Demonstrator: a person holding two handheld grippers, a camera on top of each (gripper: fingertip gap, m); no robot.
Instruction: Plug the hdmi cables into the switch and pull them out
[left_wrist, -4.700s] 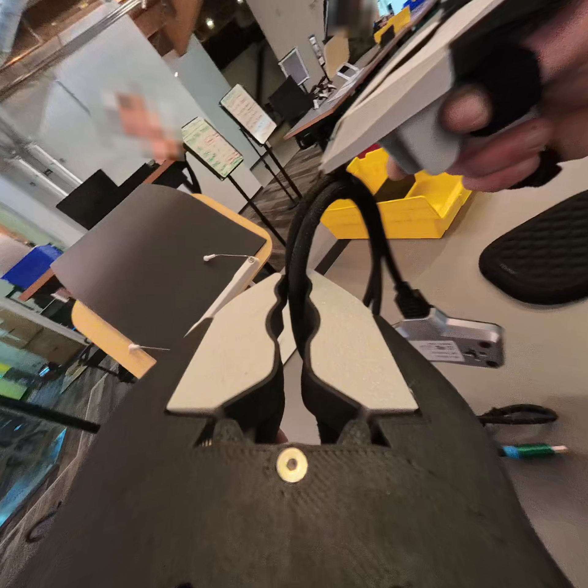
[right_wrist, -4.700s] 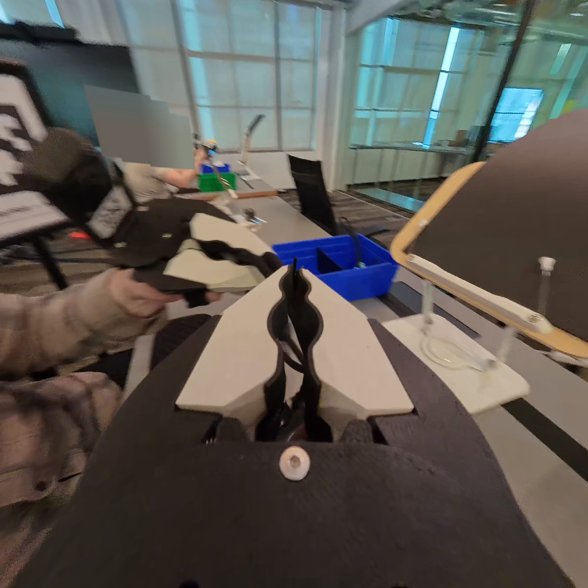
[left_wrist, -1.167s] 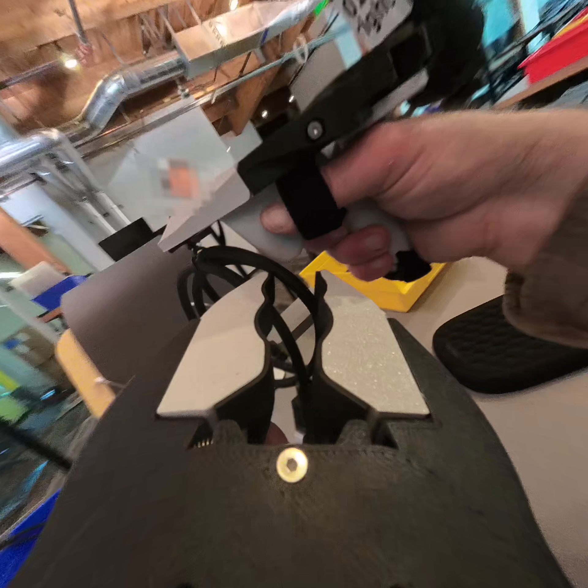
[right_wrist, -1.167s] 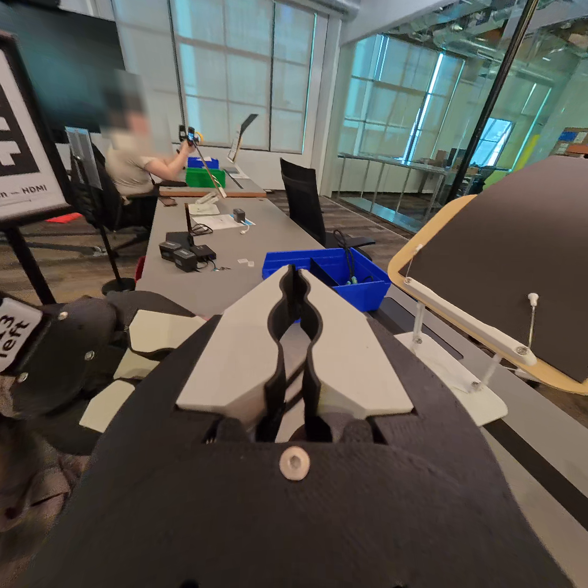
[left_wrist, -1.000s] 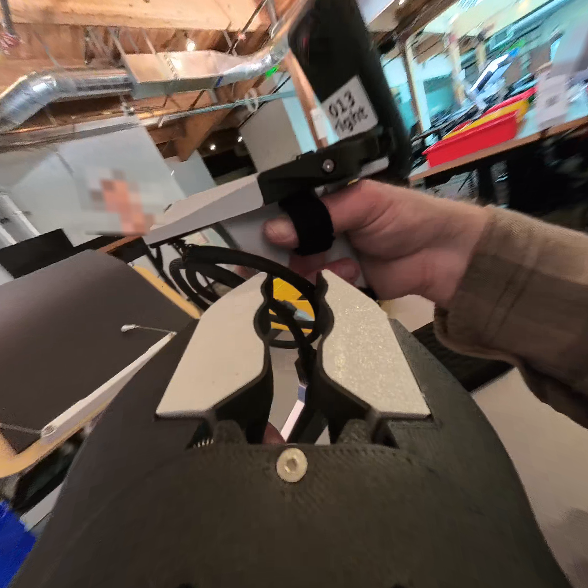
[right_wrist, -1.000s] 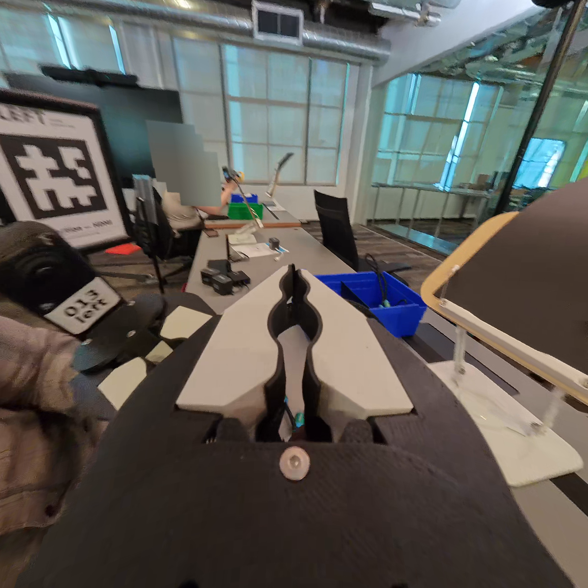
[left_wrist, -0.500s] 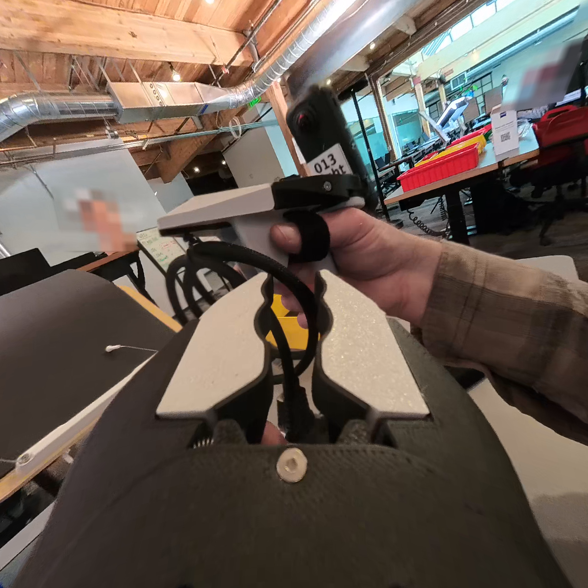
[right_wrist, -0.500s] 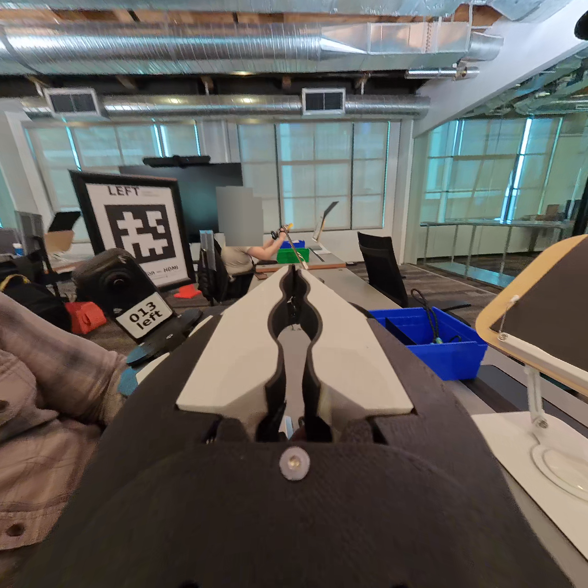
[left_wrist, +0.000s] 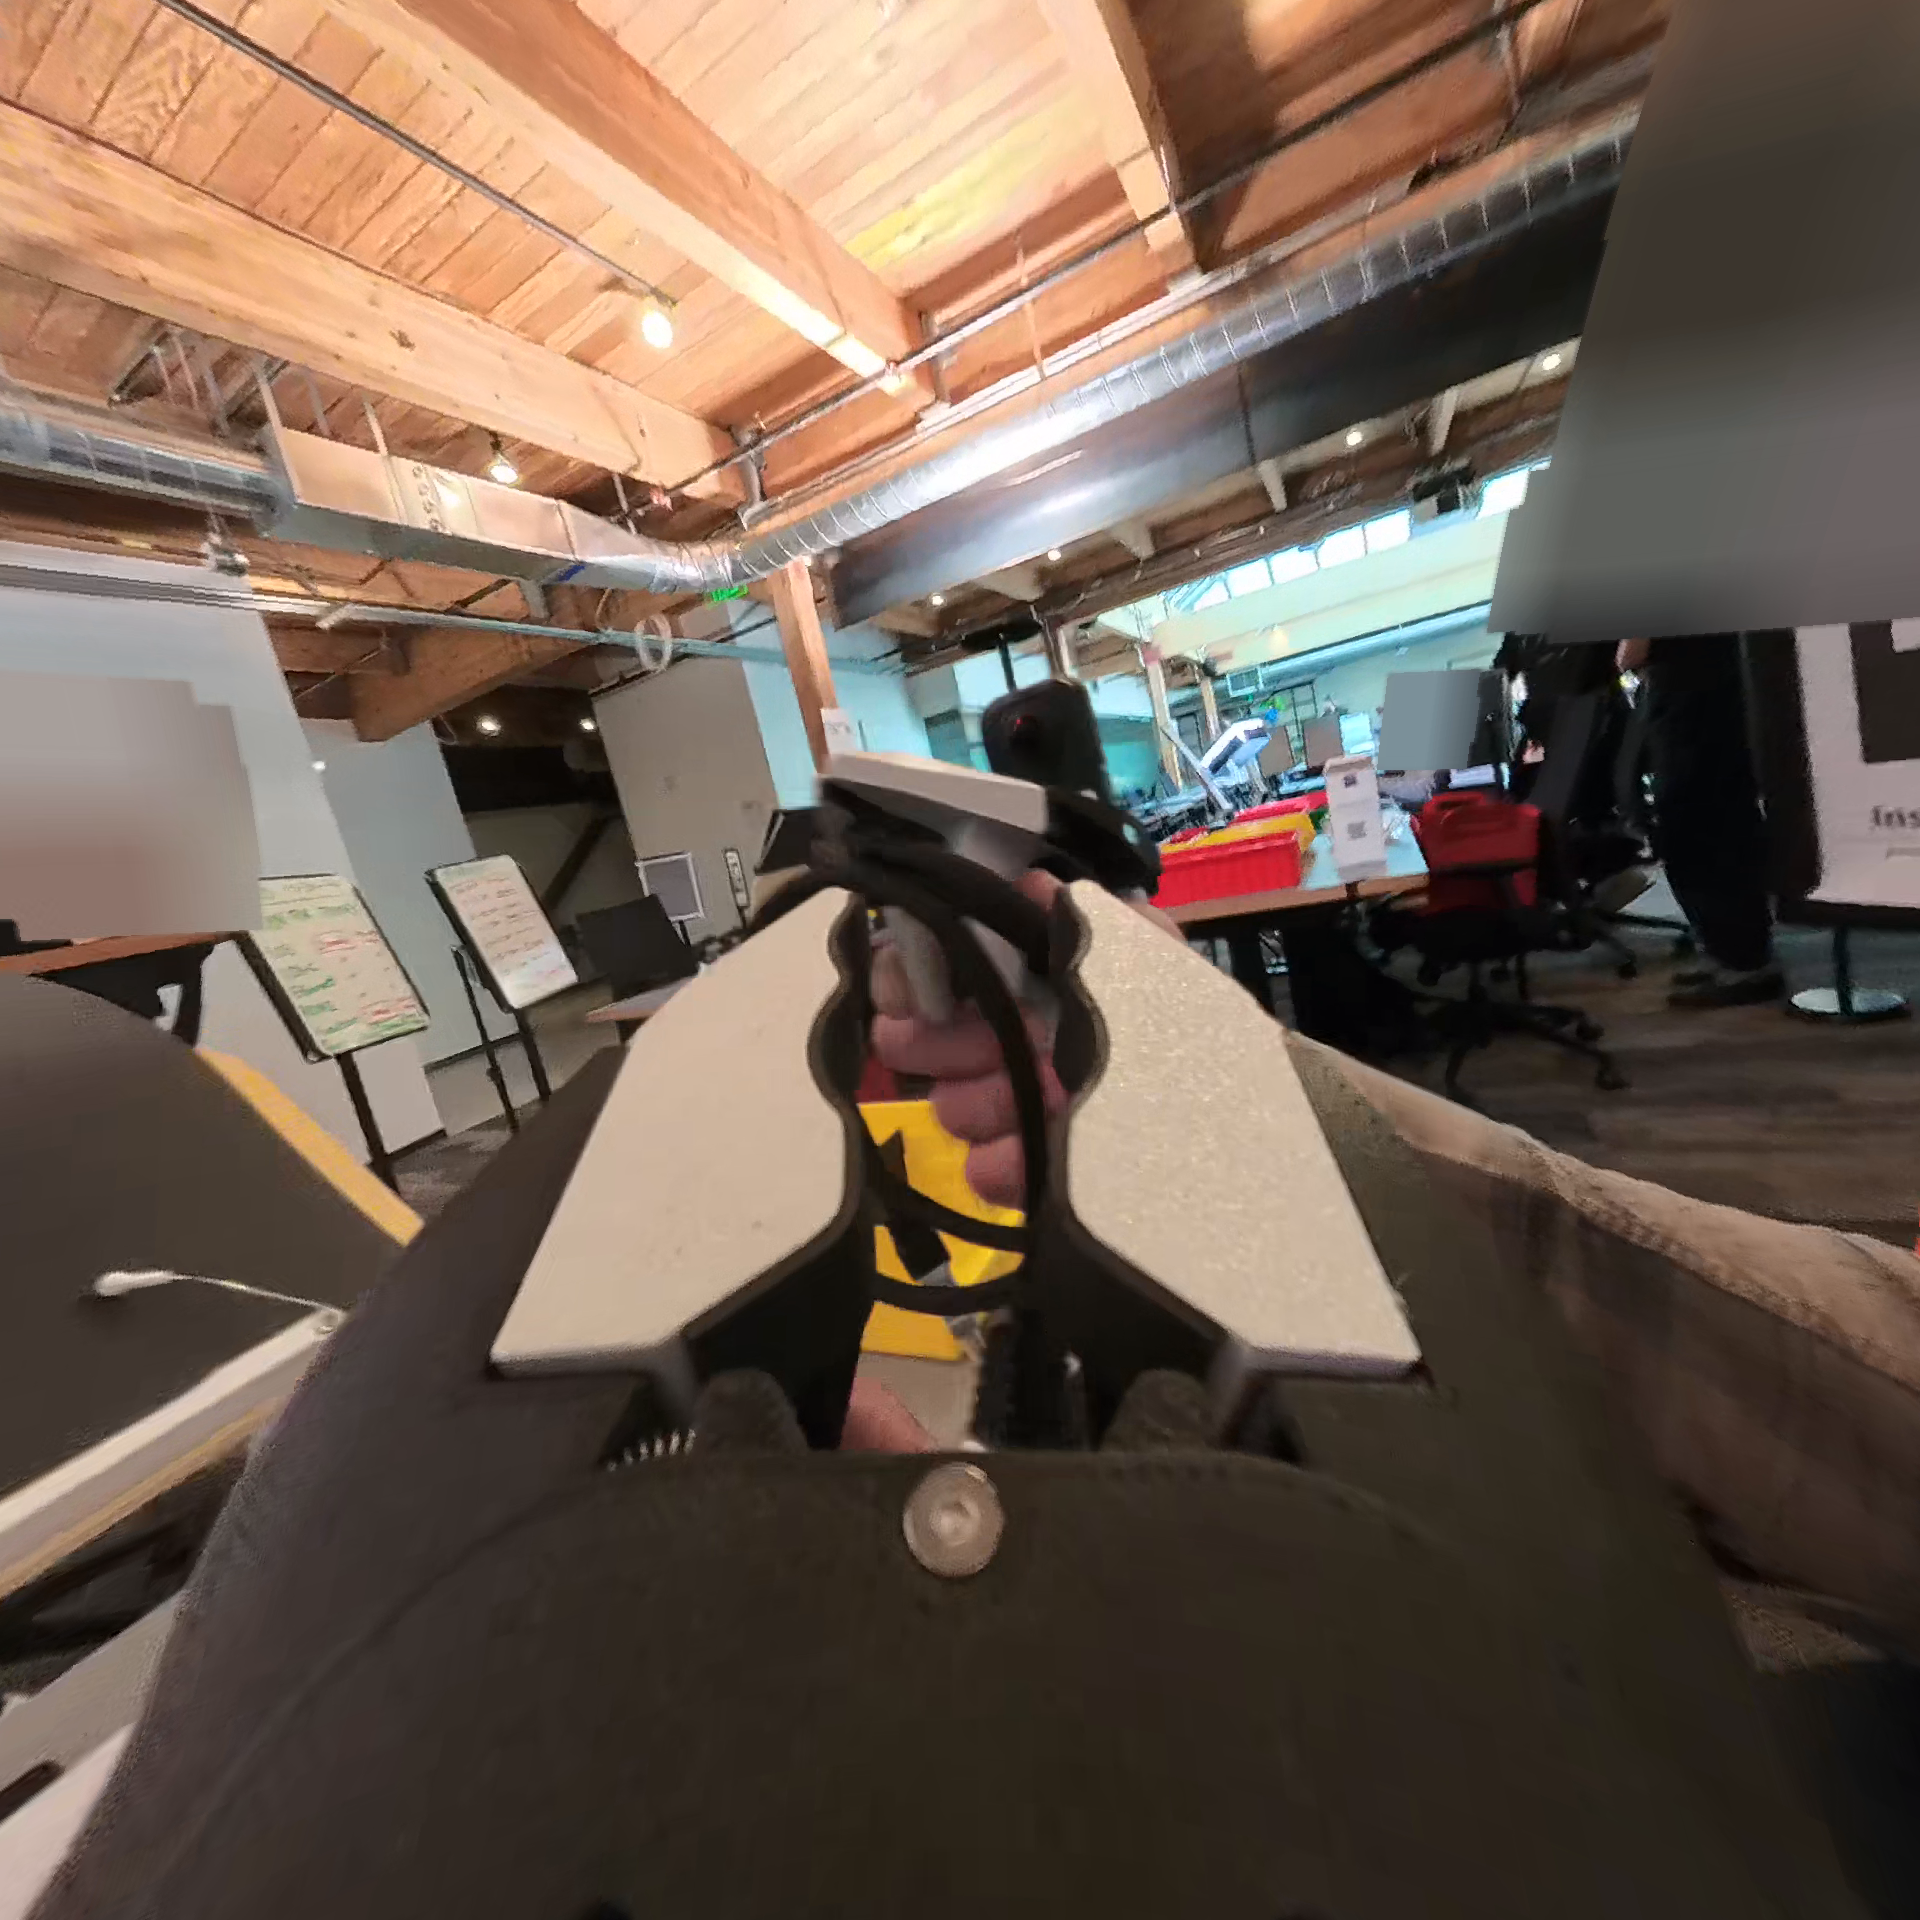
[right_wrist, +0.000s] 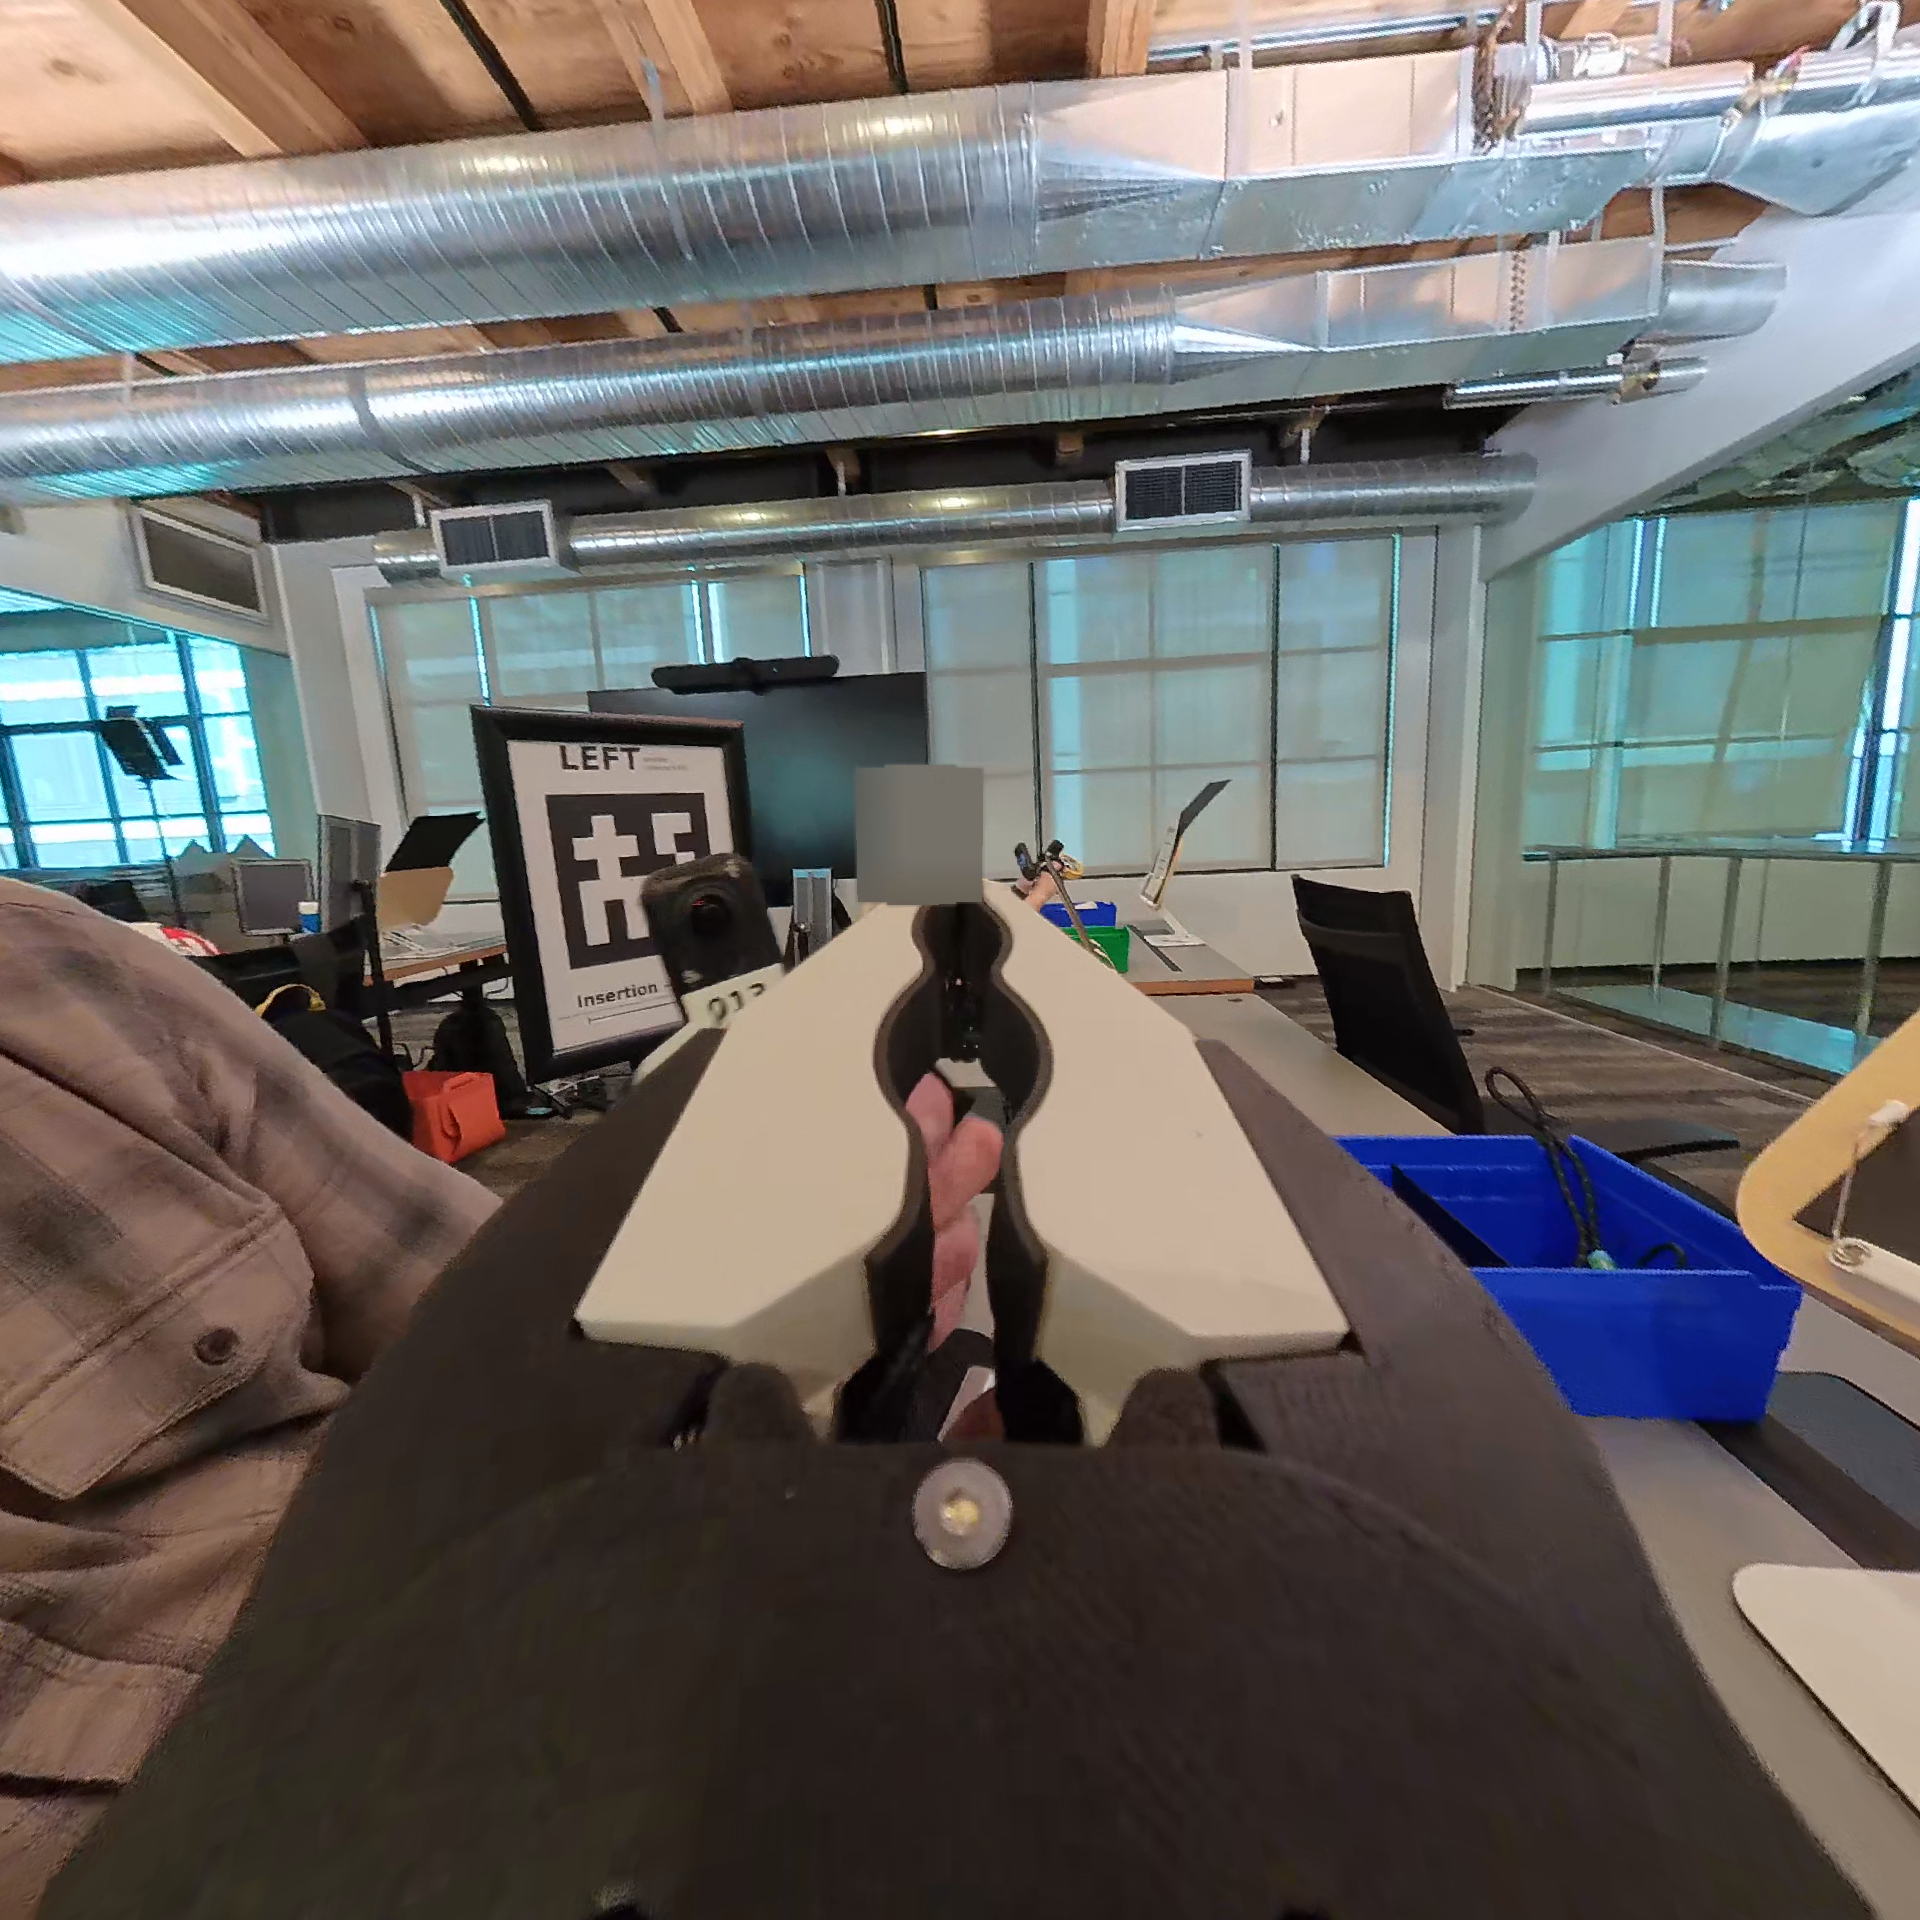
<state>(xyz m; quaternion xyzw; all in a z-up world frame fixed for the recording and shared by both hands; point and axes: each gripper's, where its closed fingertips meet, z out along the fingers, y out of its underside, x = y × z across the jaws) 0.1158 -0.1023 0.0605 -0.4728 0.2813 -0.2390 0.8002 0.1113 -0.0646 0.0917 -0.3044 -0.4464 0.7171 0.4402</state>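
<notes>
A black hdmi cable was seen looped in the air between the two grippers, raised well above the desk; it looked thin, flexible and matte, bent into several loose coils, with what seemed a plug end hanging low in front of a yellow bin. No switch could be made out in either view, so how many insertions had been done could not be told; judged from the lifted cable, no plugging was in hand, and either a pull-out had been finished or an insertion was left to do. The left gripper was held with a clear gap between its fingers, the cable passing through that gap; whether it was pinched lower down could not be told. The right gripper was nearly closed at the tips, a dark strand showing there, though a firm hold could not be confirmed. A blue bin with another cord stood on the desk to the right
</notes>
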